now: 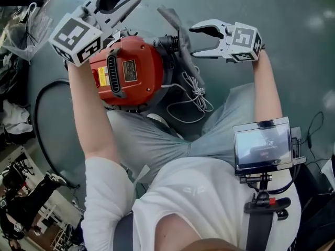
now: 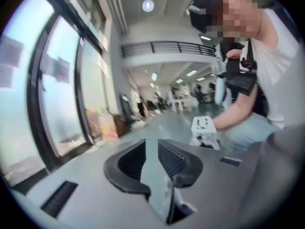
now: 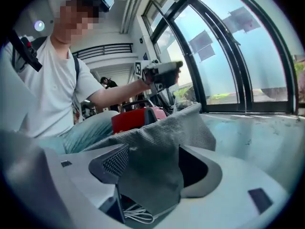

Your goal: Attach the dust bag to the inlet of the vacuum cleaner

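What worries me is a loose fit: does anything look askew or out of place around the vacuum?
The grey dust bag hangs limp and crumpled off the red vacuum, draped through the open right gripper, ungripped. A white cord lies loosely tangled beside it. Seating unclear.

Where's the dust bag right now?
In the head view the grey dust bag sits top centre, just right of the red vacuum cleaner, its fabric draped between the open jaws of the right gripper.

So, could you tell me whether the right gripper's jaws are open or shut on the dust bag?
Open: on the right gripper the jaws stand wide apart, the grey dust bag draped loosely between them.
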Demonstrator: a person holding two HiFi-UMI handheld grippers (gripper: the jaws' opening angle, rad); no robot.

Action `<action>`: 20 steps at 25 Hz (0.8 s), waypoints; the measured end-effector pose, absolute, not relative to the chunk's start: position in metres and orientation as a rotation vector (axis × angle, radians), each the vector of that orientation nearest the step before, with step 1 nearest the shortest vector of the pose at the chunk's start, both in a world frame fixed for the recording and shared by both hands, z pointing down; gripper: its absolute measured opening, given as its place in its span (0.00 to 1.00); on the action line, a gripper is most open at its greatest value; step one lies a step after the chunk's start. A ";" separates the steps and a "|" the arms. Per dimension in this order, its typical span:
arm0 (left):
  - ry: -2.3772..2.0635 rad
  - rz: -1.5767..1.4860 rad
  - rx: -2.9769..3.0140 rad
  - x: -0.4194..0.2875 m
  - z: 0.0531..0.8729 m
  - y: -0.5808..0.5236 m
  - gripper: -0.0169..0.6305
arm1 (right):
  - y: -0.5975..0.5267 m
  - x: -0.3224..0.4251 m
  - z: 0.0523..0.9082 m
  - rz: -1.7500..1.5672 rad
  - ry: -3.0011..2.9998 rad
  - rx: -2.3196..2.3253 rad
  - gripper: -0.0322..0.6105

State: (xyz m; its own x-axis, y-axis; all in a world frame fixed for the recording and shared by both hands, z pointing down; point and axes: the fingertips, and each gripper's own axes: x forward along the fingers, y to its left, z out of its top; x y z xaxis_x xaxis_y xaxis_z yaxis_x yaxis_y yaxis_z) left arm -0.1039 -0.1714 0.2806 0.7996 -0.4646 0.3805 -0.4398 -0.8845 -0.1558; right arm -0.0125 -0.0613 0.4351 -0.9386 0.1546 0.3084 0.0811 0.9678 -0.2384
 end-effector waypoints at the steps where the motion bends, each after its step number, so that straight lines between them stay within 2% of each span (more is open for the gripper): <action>1: 0.929 -0.458 -2.829 -0.109 0.251 -0.171 0.15 | -0.058 -0.021 0.433 0.325 -2.795 -0.210 0.54; 4: 1.137 -0.165 -2.625 -0.109 0.205 -0.149 0.15 | -0.053 -0.035 0.422 0.257 -2.811 -0.190 0.54; 10: 1.099 -0.212 -2.617 -0.087 0.236 -0.154 0.15 | -0.050 -0.045 0.419 0.121 -2.786 -0.230 0.54; 20: 1.021 -0.189 -2.695 -0.073 0.234 -0.141 0.15 | -0.049 -0.054 0.408 0.029 -2.752 -0.176 0.54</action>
State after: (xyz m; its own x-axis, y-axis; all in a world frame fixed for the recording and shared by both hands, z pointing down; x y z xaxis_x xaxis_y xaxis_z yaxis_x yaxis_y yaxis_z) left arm -0.0734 -0.1406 0.2341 0.7455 -0.6658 0.0320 -0.6330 -0.7221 -0.2791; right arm -0.0541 -0.0491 0.4082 -0.9196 0.1266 0.3719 0.1186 0.9920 -0.0443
